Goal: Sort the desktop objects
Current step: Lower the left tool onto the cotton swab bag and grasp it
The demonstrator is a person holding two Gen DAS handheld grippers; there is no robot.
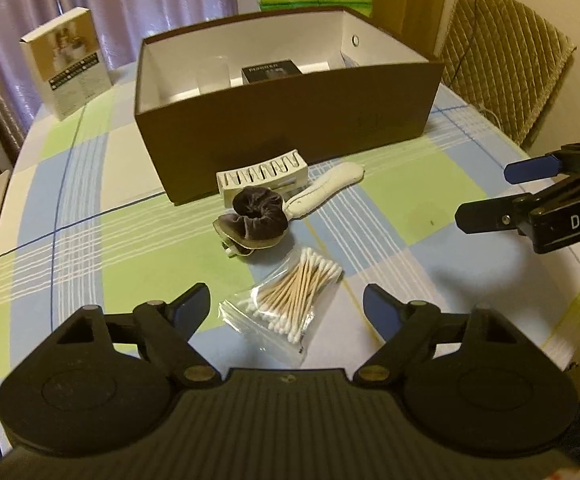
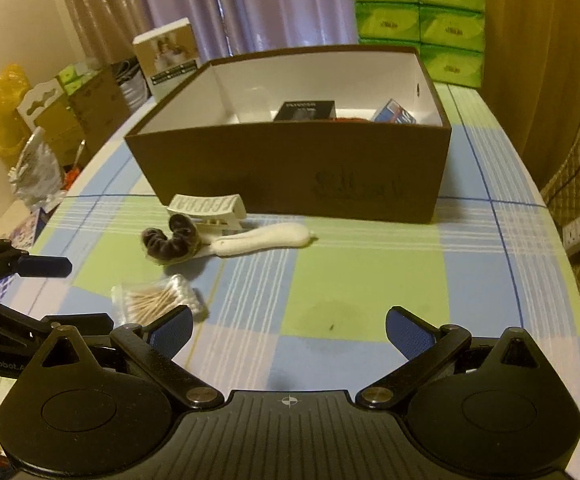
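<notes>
Half-hidden items in brown box point(image 2: 290, 172)

Left gripper point(image 1: 286, 306) and right gripper point(image 2: 288, 326) side by side, fingers point(image 1: 190, 304) spread wide, empty.

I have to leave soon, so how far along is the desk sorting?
Partly done: the brown box already holds a black box and a blue pack. Nothing is in hand; left gripper and right gripper are open. Left on the table: cotton swabs, scrunchie, white clip, white pouch.
</notes>
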